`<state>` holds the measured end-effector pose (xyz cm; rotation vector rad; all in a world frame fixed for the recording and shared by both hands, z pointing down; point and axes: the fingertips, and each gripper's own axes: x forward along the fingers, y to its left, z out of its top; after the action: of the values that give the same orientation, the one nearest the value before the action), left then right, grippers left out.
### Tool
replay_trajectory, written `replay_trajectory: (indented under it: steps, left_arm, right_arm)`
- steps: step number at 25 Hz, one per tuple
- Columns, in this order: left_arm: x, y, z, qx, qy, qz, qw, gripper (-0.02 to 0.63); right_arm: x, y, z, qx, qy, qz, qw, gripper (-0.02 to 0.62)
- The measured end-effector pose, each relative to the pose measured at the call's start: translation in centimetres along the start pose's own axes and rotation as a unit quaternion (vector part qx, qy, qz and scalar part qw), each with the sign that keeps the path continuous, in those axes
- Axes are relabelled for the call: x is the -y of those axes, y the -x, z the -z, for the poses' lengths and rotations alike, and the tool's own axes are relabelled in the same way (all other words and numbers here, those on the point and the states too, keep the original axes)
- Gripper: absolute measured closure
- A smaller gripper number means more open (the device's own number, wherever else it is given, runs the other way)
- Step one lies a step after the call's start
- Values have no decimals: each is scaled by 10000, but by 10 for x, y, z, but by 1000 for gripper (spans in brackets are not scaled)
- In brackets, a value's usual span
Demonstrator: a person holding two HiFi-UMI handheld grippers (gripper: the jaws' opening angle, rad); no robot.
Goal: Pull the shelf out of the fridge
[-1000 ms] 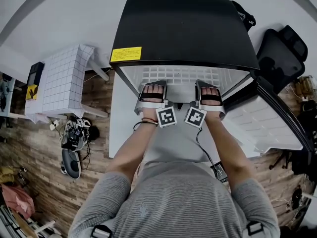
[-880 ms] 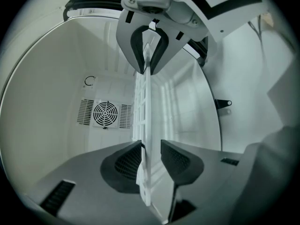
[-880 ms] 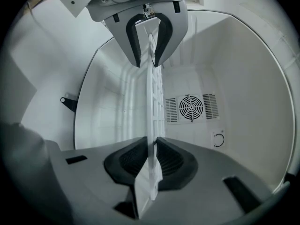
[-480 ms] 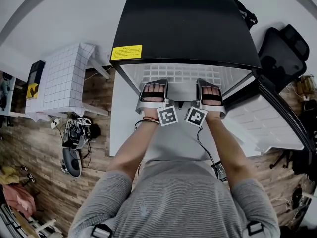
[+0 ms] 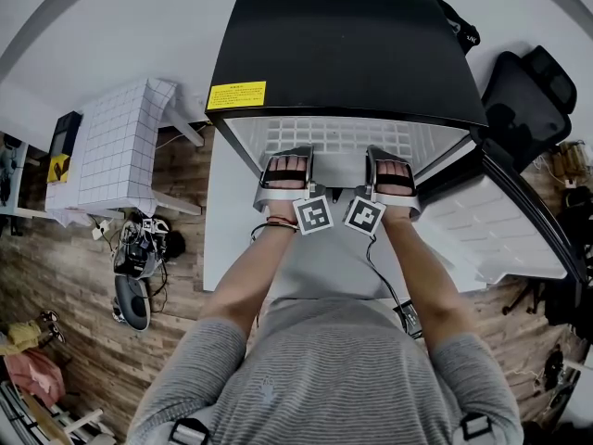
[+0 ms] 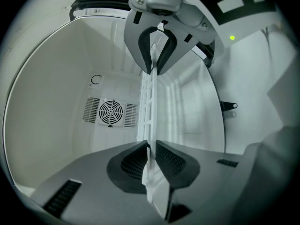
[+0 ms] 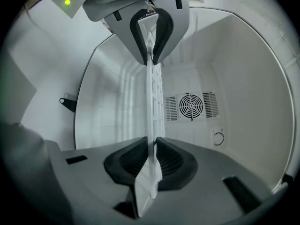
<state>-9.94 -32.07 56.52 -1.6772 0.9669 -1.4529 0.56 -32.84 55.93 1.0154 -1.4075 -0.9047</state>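
At the mouth of the open fridge, the left gripper had just been closing its jaws, and its pads now pinched the front edge of the white grid shelf. The right gripper was clamped on the same edge further right. With both ends held, the grasp looked complete and the pull outward could probably begin. The shelf itself sat inside the cavity, its lattice running back toward the round fan on the far wall. Both gripper views showed it edge-on, so its side supports and how deep it sat could not be made out. From the head view, hands and gripper bodies covered the jaw tips, and the fridge's black top hid the far part of the shelf.
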Motion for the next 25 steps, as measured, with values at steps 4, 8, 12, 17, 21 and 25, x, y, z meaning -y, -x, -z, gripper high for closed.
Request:
replay_trajectory:
  steps: [4,8,12,17,21,25]
  left_arm:
    - [-22,3,11,-360,-673,-532,9957,548]
    - [-7,1,3,-108,-218,-188,9995,549]
    - [-2,1,0,-10,-51,-52,10000,549]
    - [3,2,-2,105,170,73,9998,551]
    - [6,4,-4,141,187,119,9997,551]
    - [5,7,-2,158,178,96,9997,551]
  right_arm:
    - [-1,0,0,-9,-32,-37,10000,535]
    - [-1,0,1,-39,-24,-32,10000,537]
    - [0,0,0,-52,-40,-45,10000,537]
    - [-2,2,0,-63,-93,-117,9999,537]
    - [-2,4,0,-58,-128,-99,9999,537]
    - [-2,7,-1,-66,-117,-118,9998,537]
